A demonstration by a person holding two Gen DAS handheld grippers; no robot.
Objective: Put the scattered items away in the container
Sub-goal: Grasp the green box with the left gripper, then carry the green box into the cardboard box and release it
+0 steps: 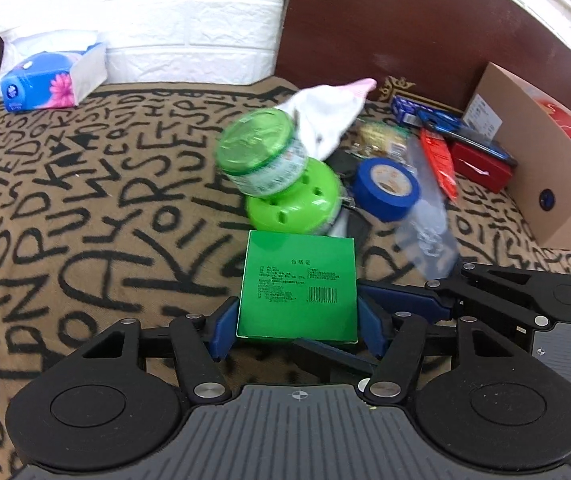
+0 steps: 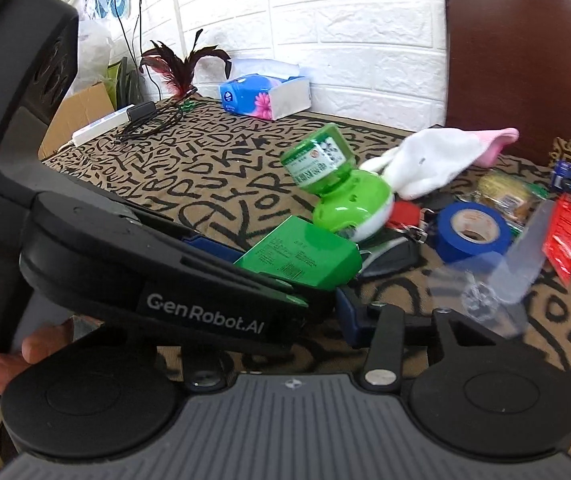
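We held the flat green cardboard box (image 1: 297,288) pinched in our left gripper (image 1: 297,320), centre frame. Our right gripper (image 2: 349,316) was mostly hidden; we could not tell its state. The brown cardboard container (image 1: 541,168) stood far right.

A tissue pack (image 1: 51,80) lies on the lettered cloth (image 1: 85,208) beside the white brick wall (image 1: 189,12).

Left gripper (image 1: 297,316): black linkage arms, silver pivot screws, blue finger pads (image 1: 223,330), two round black discs flanking a grey ribbed plate with a small crosshair mark. Side housing reads "GenRobot.AI" in white. Right gripper (image 2: 341,312): same black links, silver screws, blue pads, grey ribbed plate. Bare-skinned fingers (image 2: 25,356) on the left unit's black handle.
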